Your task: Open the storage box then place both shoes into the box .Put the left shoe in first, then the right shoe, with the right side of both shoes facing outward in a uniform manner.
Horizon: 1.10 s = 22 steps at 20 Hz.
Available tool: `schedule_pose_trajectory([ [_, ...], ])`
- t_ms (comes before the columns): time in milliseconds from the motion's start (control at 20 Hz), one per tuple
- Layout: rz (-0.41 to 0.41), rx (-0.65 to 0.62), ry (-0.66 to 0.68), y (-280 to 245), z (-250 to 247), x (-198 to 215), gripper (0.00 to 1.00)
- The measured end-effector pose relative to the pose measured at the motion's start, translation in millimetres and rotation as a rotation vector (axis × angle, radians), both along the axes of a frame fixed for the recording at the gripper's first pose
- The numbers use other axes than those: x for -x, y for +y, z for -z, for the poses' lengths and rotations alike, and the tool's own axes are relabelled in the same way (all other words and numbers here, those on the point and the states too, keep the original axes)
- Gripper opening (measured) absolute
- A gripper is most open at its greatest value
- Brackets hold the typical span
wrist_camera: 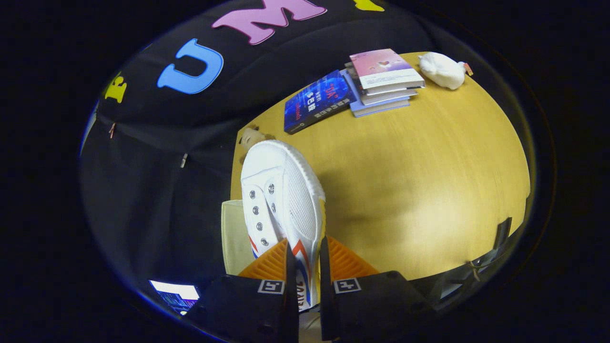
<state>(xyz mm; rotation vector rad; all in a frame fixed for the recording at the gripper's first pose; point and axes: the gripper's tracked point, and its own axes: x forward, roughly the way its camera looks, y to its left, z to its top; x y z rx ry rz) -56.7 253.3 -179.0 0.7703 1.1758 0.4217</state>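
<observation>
Seemingly, claw (305, 259) narrowly grips white shoe (281, 190).

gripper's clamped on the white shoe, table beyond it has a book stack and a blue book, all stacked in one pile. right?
Not quite. In the gripper view the blue book lies flat on the table beside the book stack, not on it. The gripper does clamp the white shoe.

Yellow wooden table (405, 190), softly lit, with a pale glare patch near its middle. At one o'clock, stacked books (383, 81) beside a blue book (317, 100); further right, a white lump (442, 70). Black cloth wall (157, 157) from nine to twelve o'clock. Lit screen (176, 294) at seven o'clock.
</observation>
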Motion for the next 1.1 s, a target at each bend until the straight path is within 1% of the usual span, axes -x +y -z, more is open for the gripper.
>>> schedule_pose_trajectory([
  [150,-0.056,-0.017,0.013,41.9,-18.5,12.4,0.22],
  [500,-0.150,-0.014,0.090,123.7,-21.0,39.1,0.22],
  [650,-0.178,0.042,0.122,140.4,-7.7,46.0,0.23],
  [850,-0.181,0.155,0.158,137.5,16.0,49.8,0.23],
  [900,-0.171,0.149,0.154,137.4,14.8,48.8,0.33],
  [950,-0.157,0.104,0.152,142.7,6.8,45.9,0.38],
  [1050,-0.145,0.092,0.121,140.4,-3.1,32.4,0.48],
  [1100,-0.154,0.104,0.102,137.8,-4.4,27.4,0.69],
])
